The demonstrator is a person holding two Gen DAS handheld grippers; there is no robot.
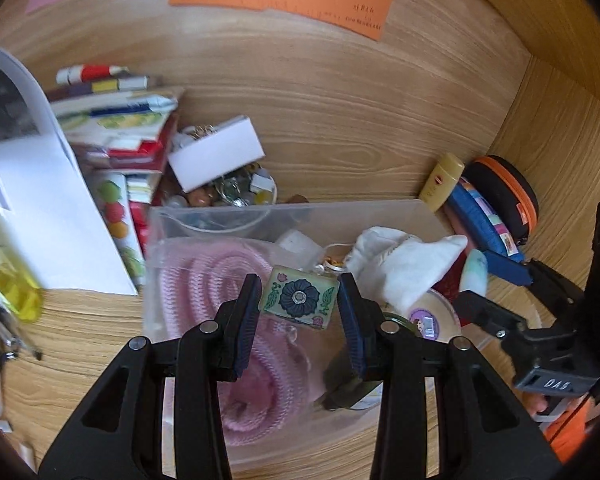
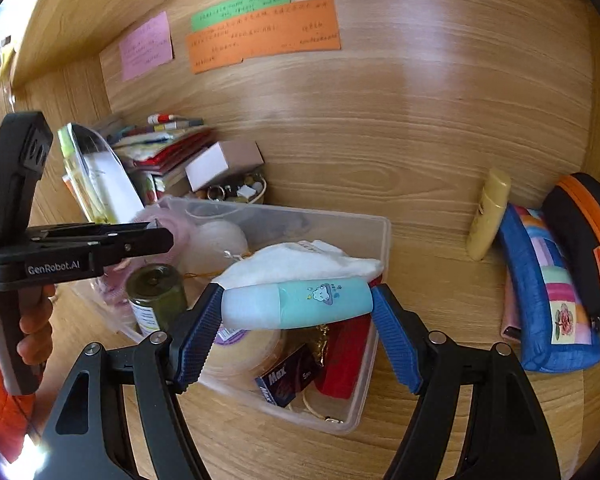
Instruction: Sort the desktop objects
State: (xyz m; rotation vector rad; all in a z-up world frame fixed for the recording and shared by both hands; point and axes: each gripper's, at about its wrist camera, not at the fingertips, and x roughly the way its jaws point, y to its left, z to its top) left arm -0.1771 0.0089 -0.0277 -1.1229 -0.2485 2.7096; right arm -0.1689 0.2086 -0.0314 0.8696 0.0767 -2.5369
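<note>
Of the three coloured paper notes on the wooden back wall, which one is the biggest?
The orange note: it is far wider than the green note above it and the pink note beside it.

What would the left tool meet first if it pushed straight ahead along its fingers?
Probably the flower-printed square charm between the left tool's fingers, with the pink knit in the clear bin behind; depth is uncertain.
</note>
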